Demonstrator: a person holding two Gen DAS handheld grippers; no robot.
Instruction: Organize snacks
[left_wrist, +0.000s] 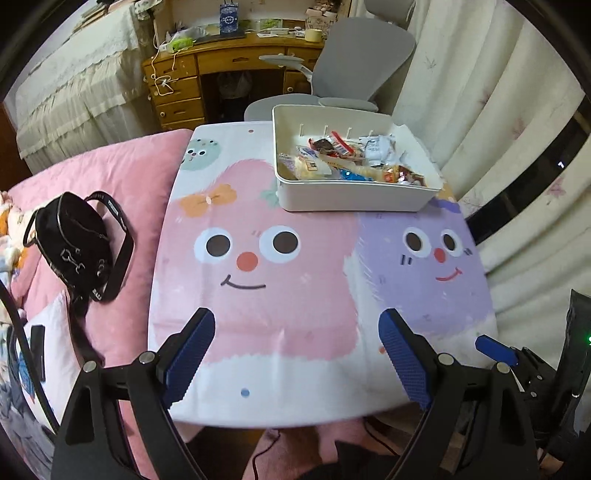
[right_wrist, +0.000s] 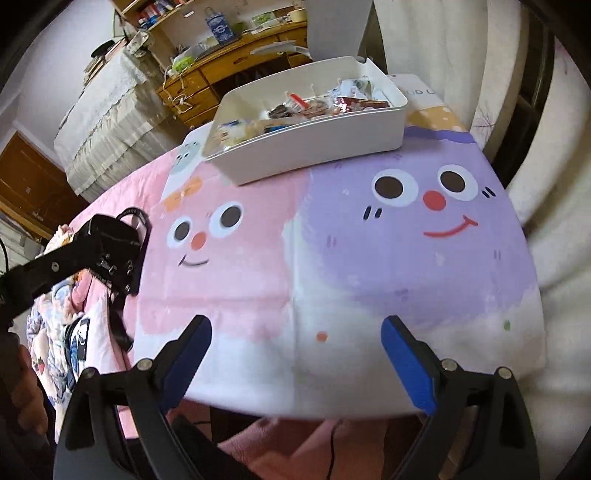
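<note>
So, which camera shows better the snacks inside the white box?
The left wrist view: it looks down into the white box, so the snacks lie plainly visible. In the right wrist view, the box's near wall hides most snacks.

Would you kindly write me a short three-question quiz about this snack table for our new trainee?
1. True or false: the snacks lie loose on the tablecloth.
2. Which thing lies on the pink bedding beside the table: A) a black bag, B) a red cup, C) a green book?
3. Fill in: the left gripper and the right gripper both have their jaws ____ with nothing between them.

Key:
1. False: they sit inside the white bin at the far end of the table.
2. A, the black bag.
3. open
</note>
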